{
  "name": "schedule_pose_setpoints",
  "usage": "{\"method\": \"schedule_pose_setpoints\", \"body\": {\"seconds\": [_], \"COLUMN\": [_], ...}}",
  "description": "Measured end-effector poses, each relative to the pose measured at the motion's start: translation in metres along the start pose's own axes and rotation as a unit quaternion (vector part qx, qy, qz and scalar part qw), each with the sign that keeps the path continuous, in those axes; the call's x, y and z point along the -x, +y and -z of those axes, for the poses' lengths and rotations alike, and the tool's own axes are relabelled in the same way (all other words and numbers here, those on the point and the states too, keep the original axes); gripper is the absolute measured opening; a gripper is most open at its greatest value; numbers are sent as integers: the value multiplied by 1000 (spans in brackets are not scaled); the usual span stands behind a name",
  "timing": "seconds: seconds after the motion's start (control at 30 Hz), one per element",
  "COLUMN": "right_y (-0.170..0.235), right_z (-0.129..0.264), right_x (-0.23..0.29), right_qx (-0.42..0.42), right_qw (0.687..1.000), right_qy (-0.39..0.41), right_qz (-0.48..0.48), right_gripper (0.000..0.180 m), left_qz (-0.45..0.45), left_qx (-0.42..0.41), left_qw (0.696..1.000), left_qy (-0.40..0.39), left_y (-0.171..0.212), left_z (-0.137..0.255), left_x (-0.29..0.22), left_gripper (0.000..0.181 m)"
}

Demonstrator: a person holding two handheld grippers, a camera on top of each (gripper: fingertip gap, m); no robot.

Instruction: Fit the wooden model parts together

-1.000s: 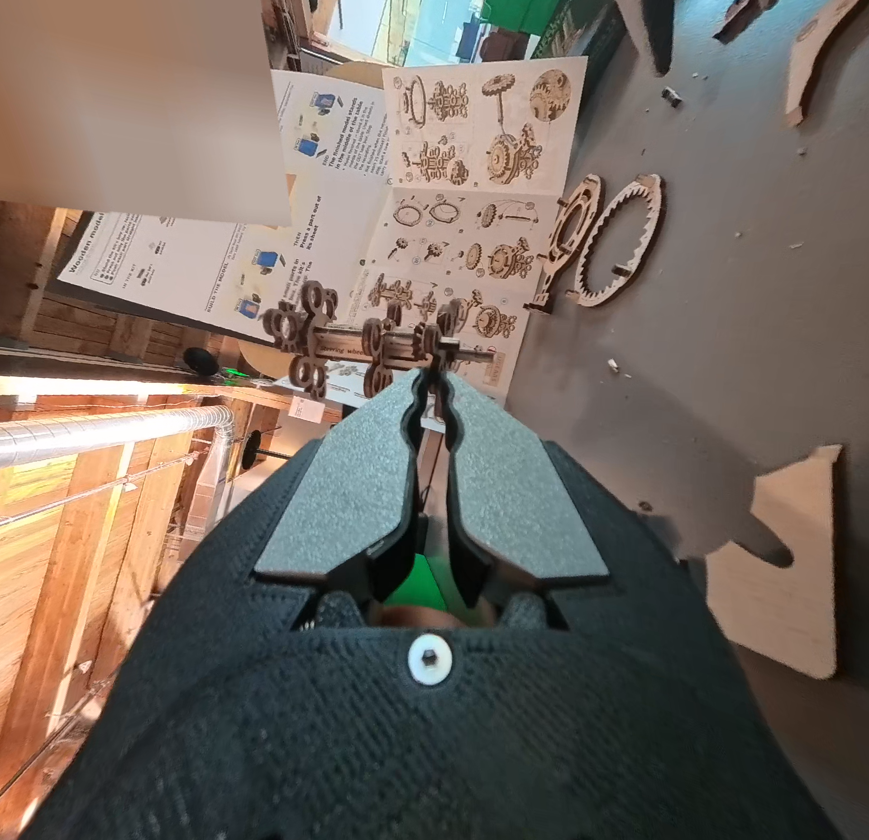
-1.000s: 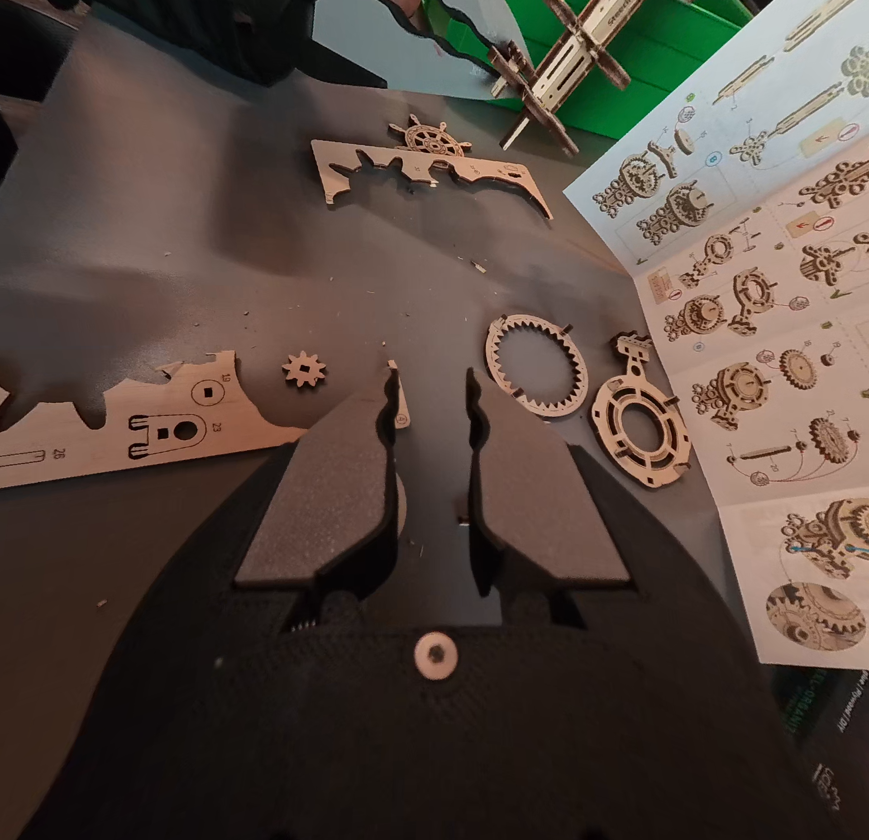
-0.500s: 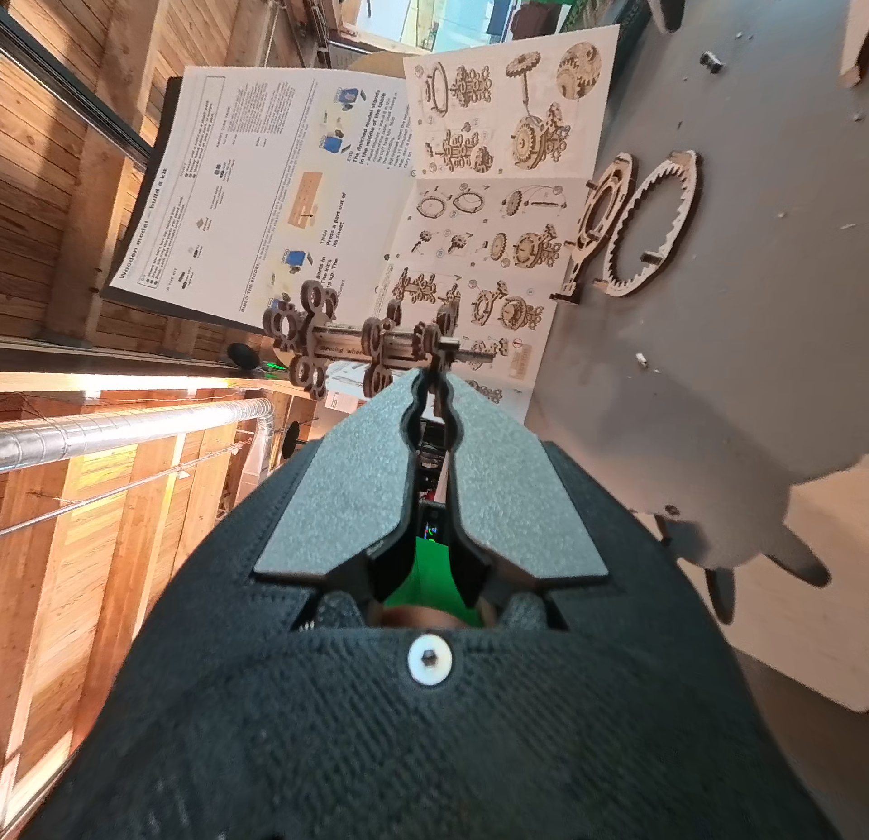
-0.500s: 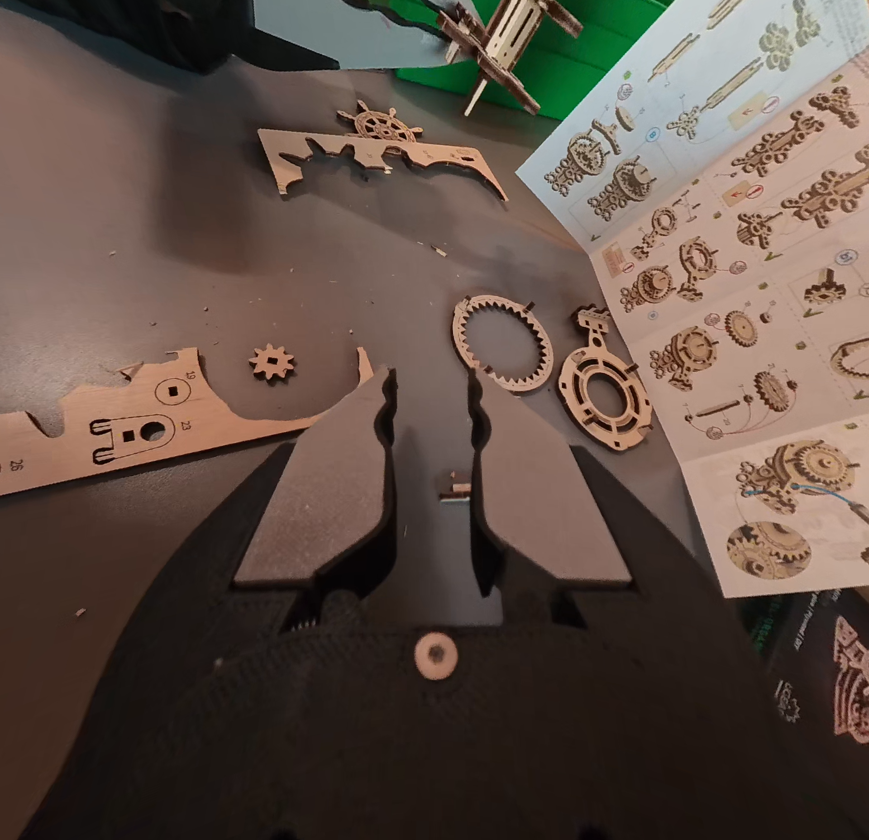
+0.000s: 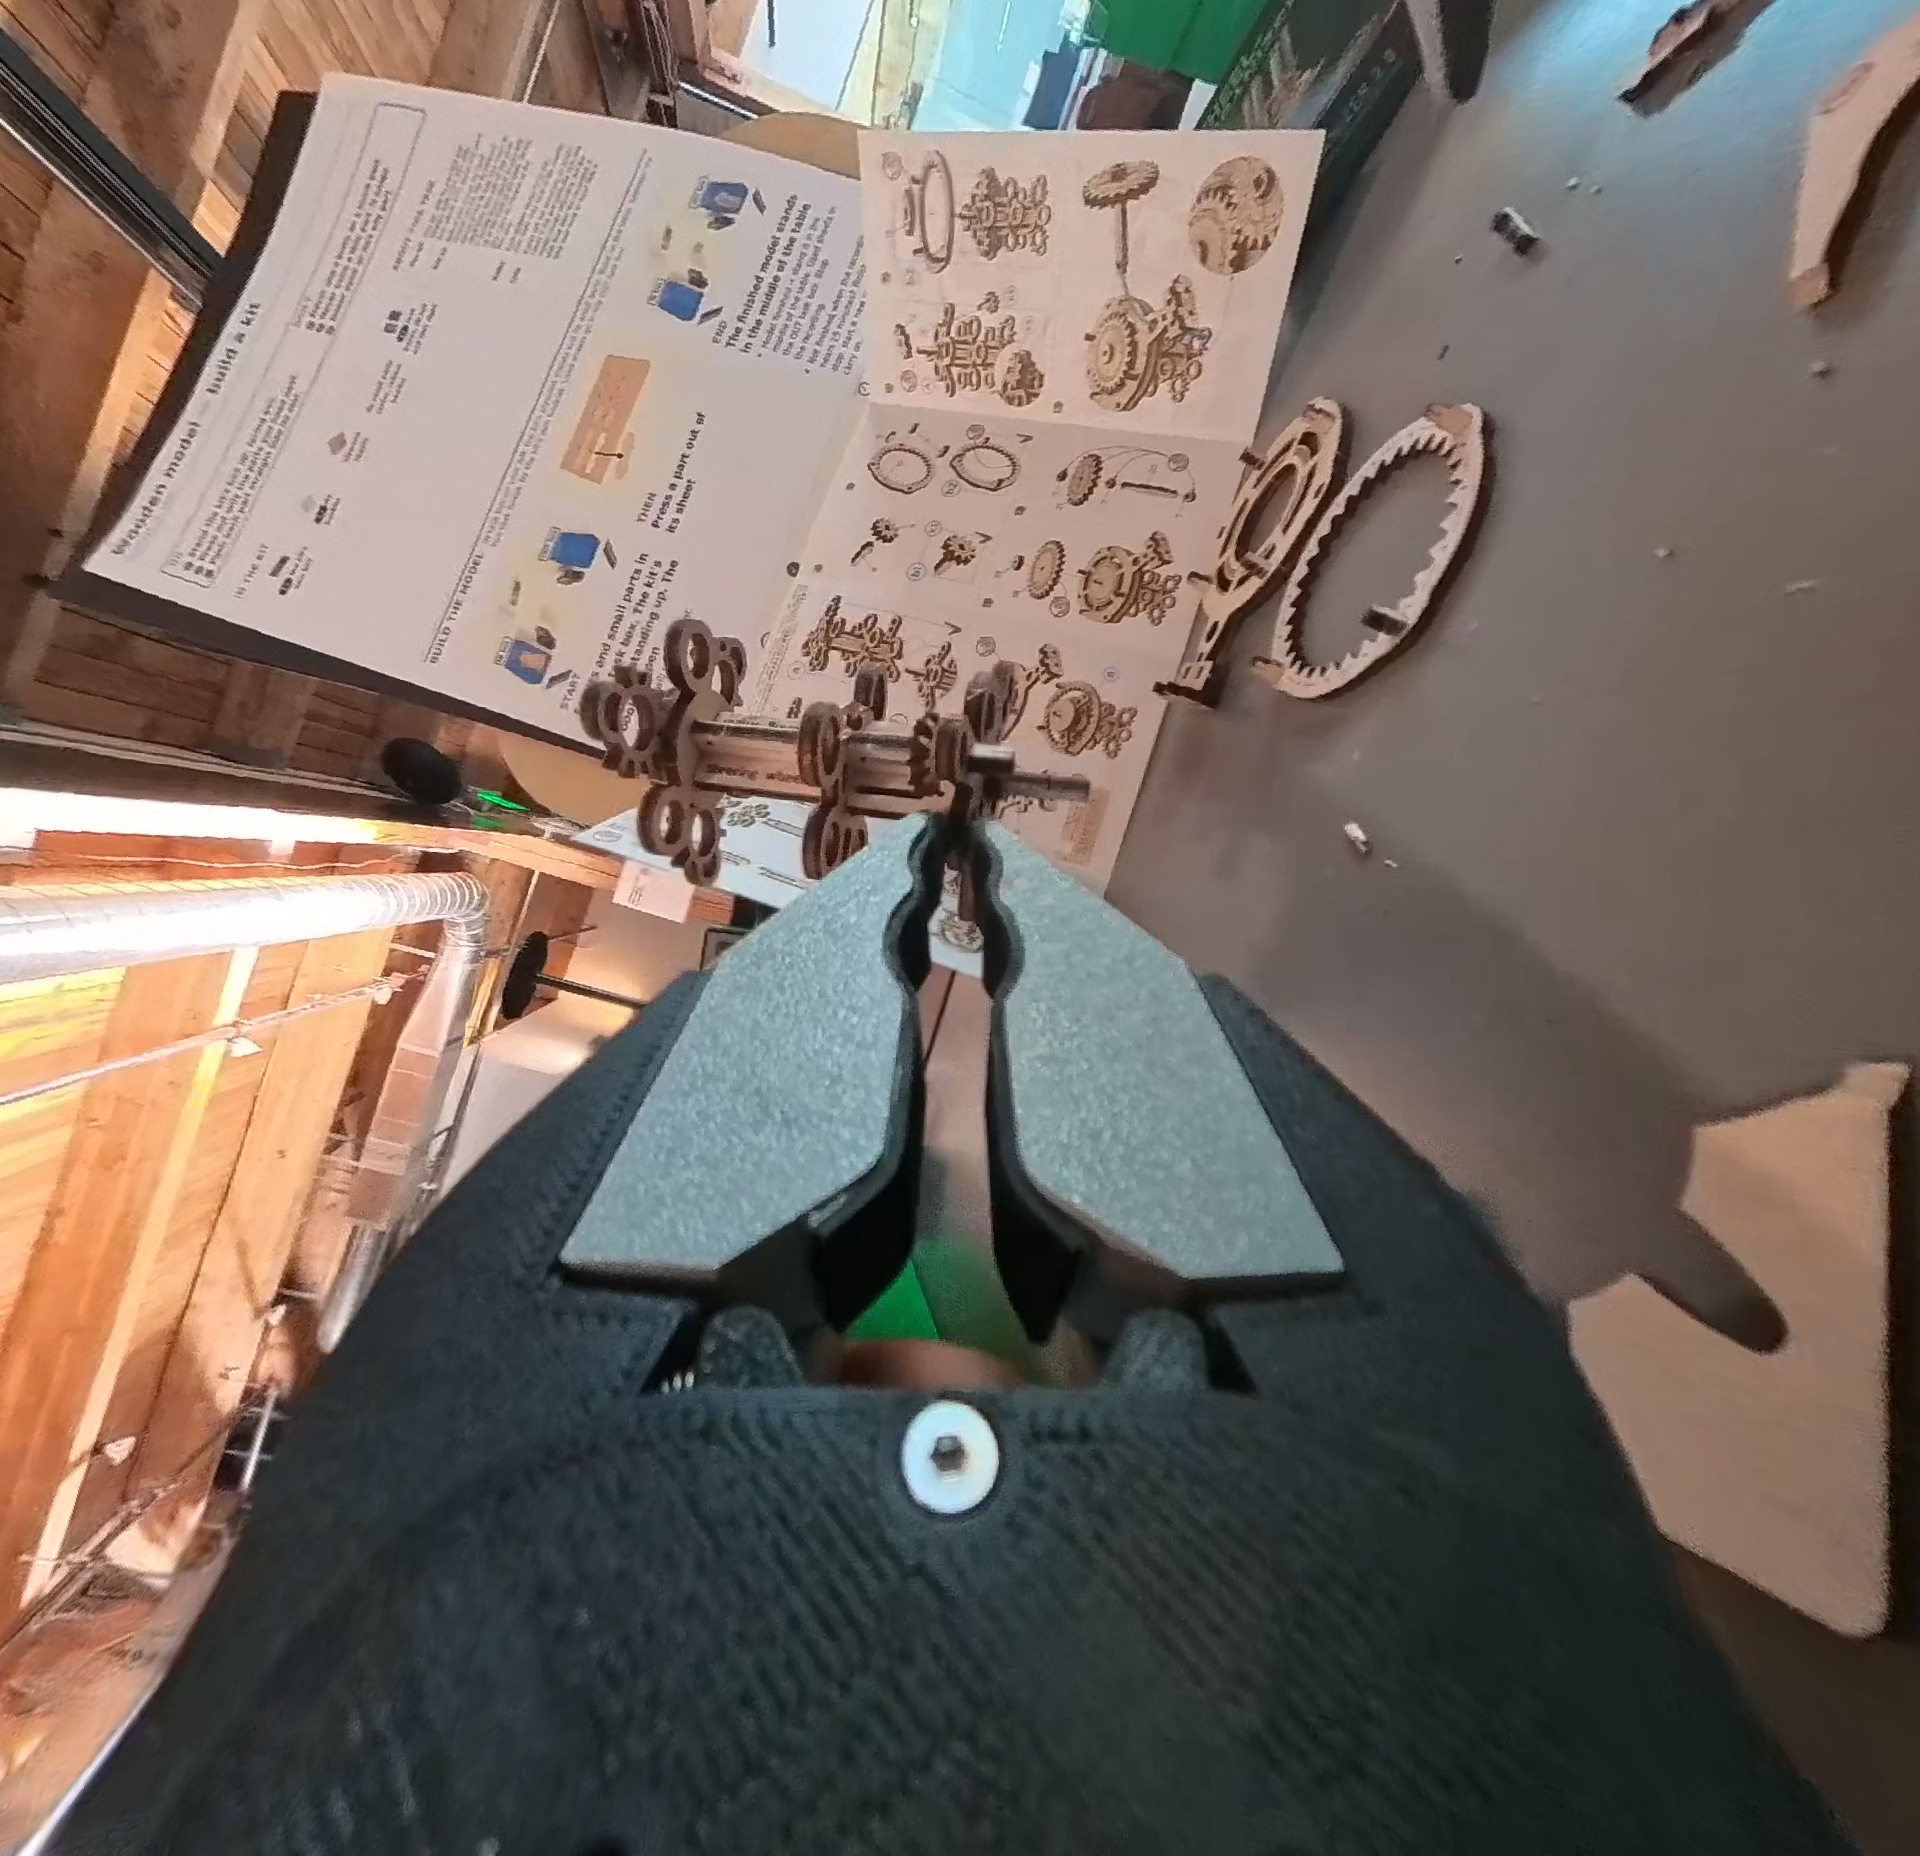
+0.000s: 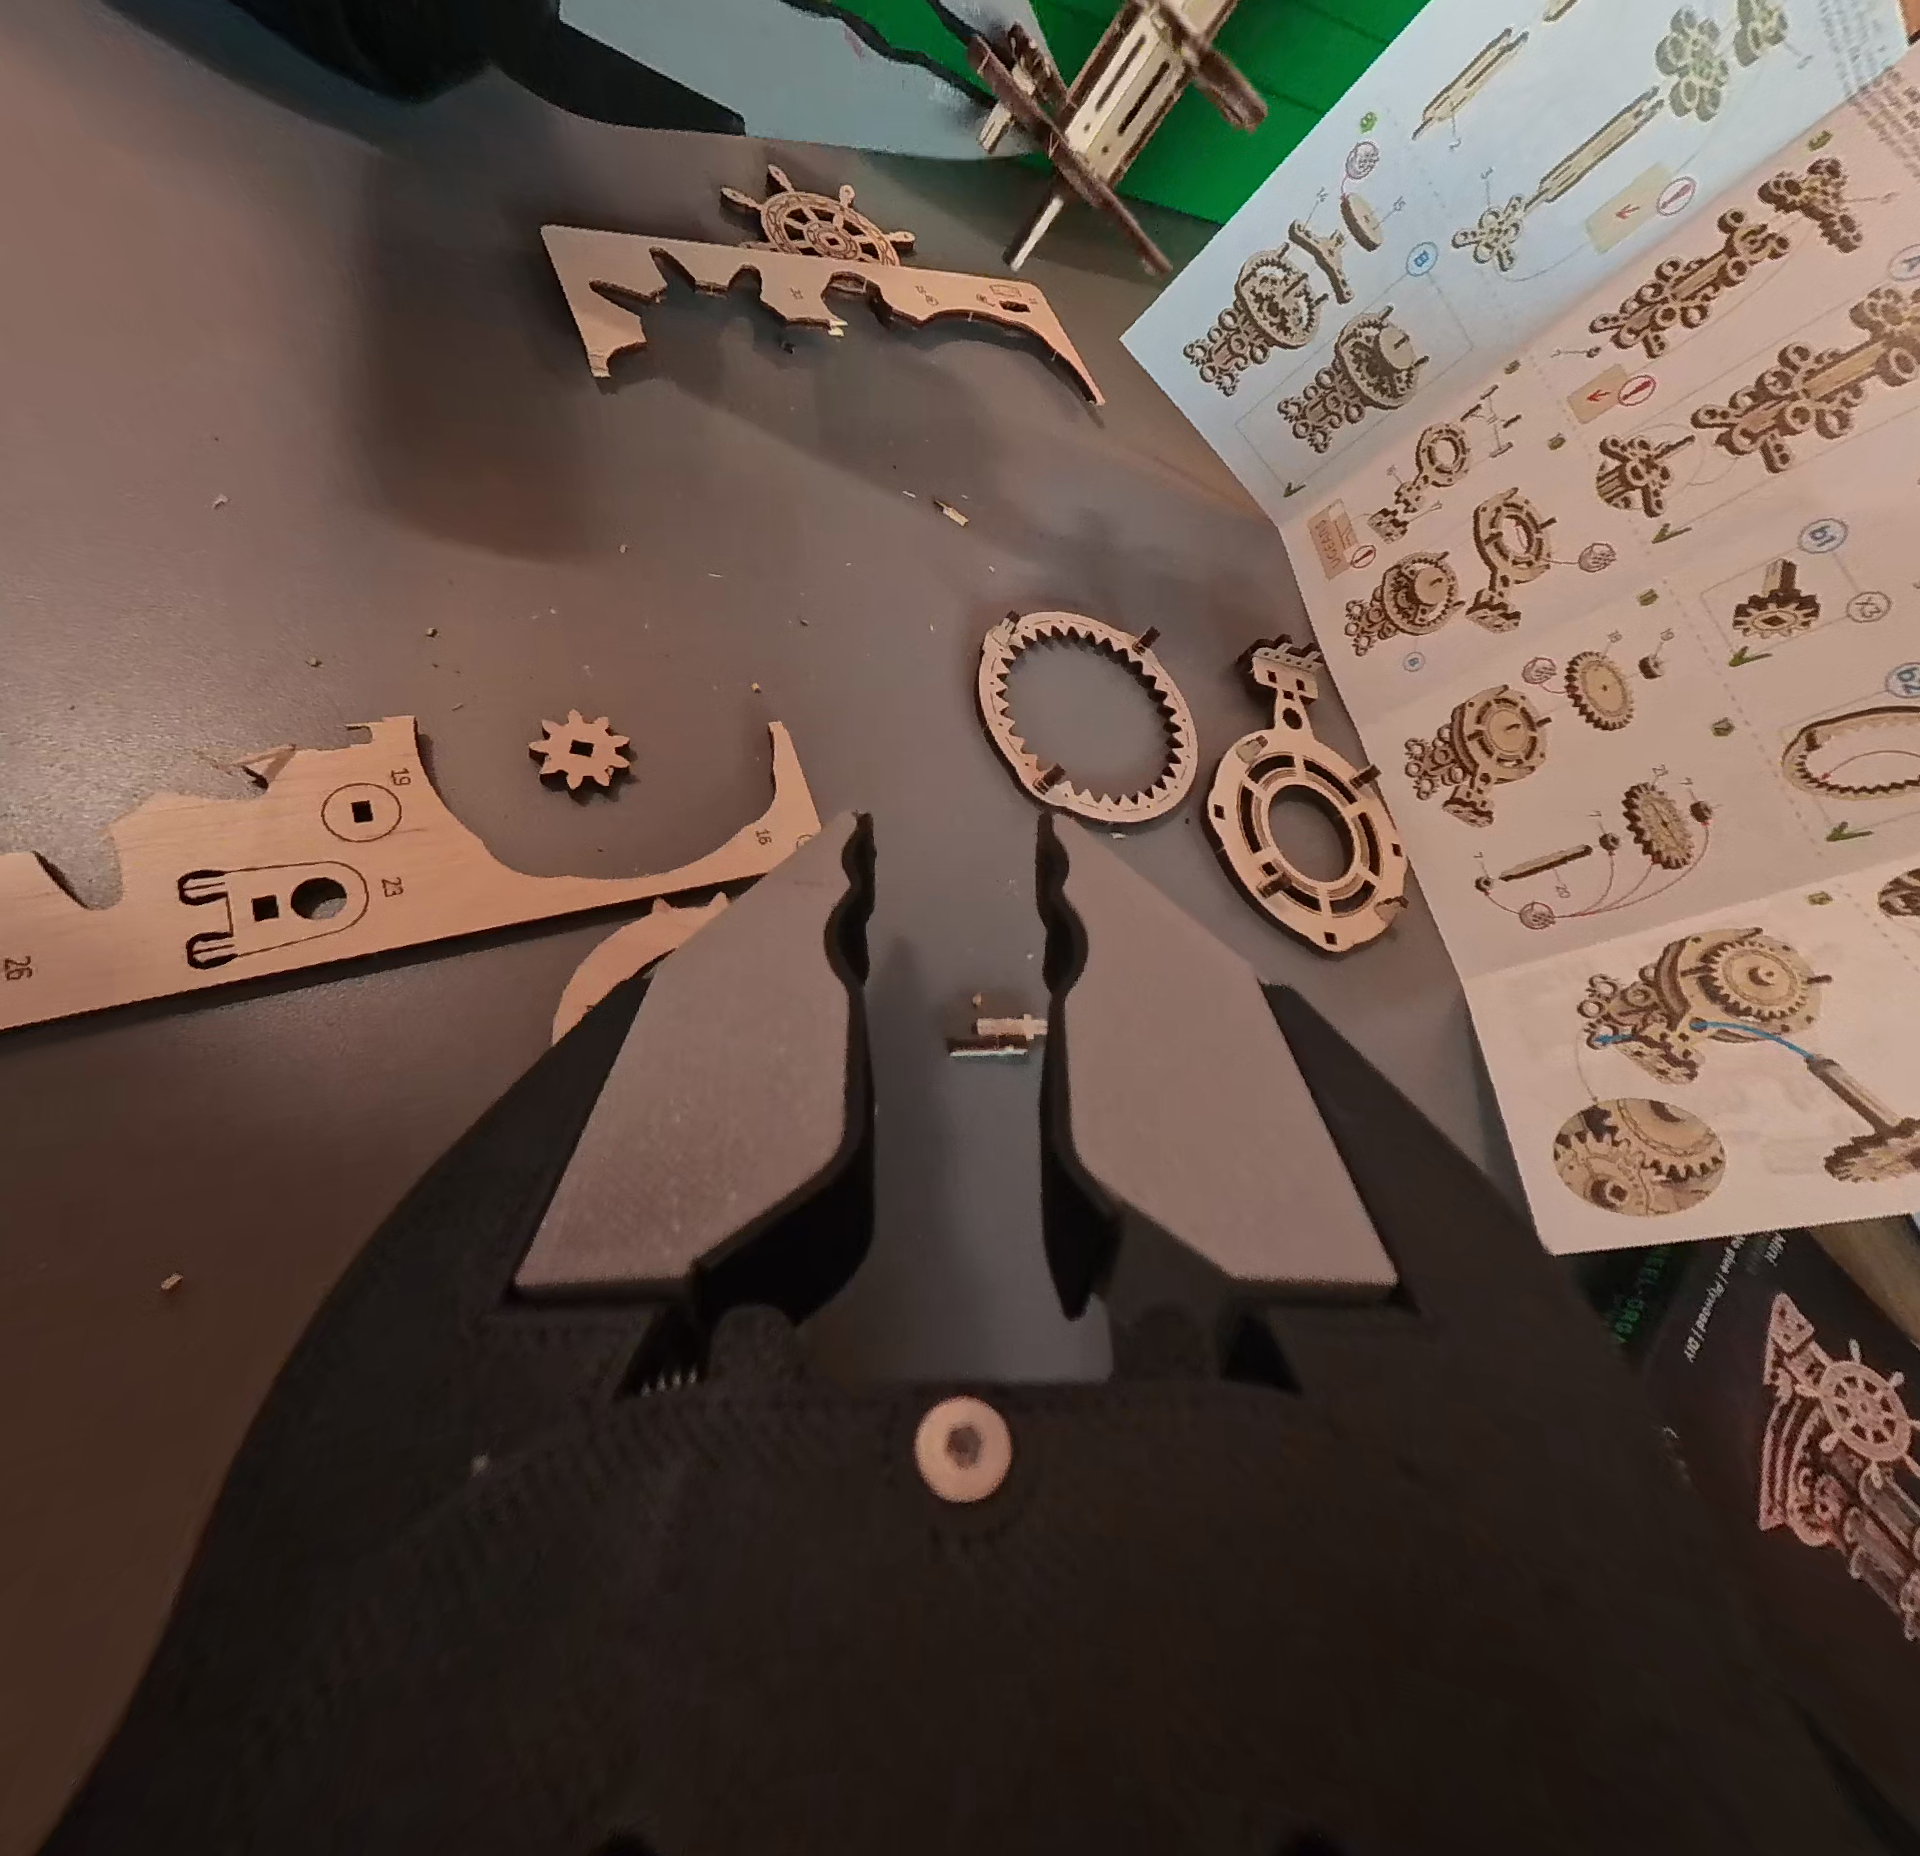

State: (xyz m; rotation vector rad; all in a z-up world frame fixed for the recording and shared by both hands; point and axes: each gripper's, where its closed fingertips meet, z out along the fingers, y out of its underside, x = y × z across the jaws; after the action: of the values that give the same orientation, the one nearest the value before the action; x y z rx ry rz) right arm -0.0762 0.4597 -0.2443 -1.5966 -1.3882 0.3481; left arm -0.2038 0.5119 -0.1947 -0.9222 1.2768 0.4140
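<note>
My left gripper [image 5: 954, 838] is shut on a wooden shaft assembly [image 5: 831, 757] with flower-shaped pieces, held in the air; it also shows at the top of the right wrist view [image 6: 1132, 50]. My right gripper [image 6: 948, 838] is open and empty, low over the grey table [image 6: 312, 456]. A tiny wooden pin [image 6: 992, 1037] lies between its fingers. A toothed ring [image 6: 1086, 731] and a round frame piece [image 6: 1304, 850] lie just ahead to the right; both show in the left wrist view, ring [image 5: 1382, 549], frame [image 5: 1262, 549]. A small gear [image 6: 580, 752] lies ahead to the left.
An open instruction sheet [image 6: 1621, 559] covers the right side. Cut-out plywood sheets lie at the left [image 6: 260, 892] and farther back [image 6: 821, 320], with a ship-wheel piece [image 6: 826, 222] behind. A green box [image 6: 1226, 92] stands at the back. Wood crumbs dot the table. About 15 cm separates my left fingertips from my right. The small gear [image 6: 580, 752] lies some 6 cm from my right tips, 15 cm from my left tips.
My right gripper has drawn back and to the right, so the tiny pin now shows fully between its fingers. My left gripper still holds the shaft assembly and has turned slightly.
</note>
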Motion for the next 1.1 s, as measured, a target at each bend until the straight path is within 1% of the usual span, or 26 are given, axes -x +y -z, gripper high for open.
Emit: {"method": "schedule_pose_setpoints", "body": {"seconds": [0.03, 0.17, 0.33, 0.53, 0.7, 0.93, 1.03, 1.1], "right_y": [1, 8, 10, 17, 5, -5, -5, -6], "right_z": [0, -2, -5, -2, -3, -12, -17, -20], "right_x": [0, 2, 11, 24, 42, 68, 76, 77], "right_qx": [2, 21, 27, 44, 34, 42, 54, 61], "right_qw": [1000, 1000, 999, 995, 991, 986, 984, 984], "right_qy": [0, 0, -36, -92, -128, -161, -167, -164], "right_qz": [0, 15, 4, -16, -10, 19, 32, 40], "right_gripper": [28, 28, 27, 24, 24, 22, 22, 17], "left_qz": [3, 10, -2, -65, -101, -141, -154, -159], "left_qx": [-1, -1, 2, 6, 19, 9, 3, 0], "left_qw": [1000, 1000, 1000, 998, 994, 990, 988, 987], "left_qy": [0, -4, -9, -12, -20, -22, -26, -27], "left_y": [0, 0, 1, -5, -3, -16, -23, -26], "left_z": [0, 0, 1, 1, 0, 1, 1, 2], "left_x": [0, 3, 4, -4, -5, -12, -14, -16], "left_gripper": [0, 0, 0, 0, 0, 0, 0, 0]}}
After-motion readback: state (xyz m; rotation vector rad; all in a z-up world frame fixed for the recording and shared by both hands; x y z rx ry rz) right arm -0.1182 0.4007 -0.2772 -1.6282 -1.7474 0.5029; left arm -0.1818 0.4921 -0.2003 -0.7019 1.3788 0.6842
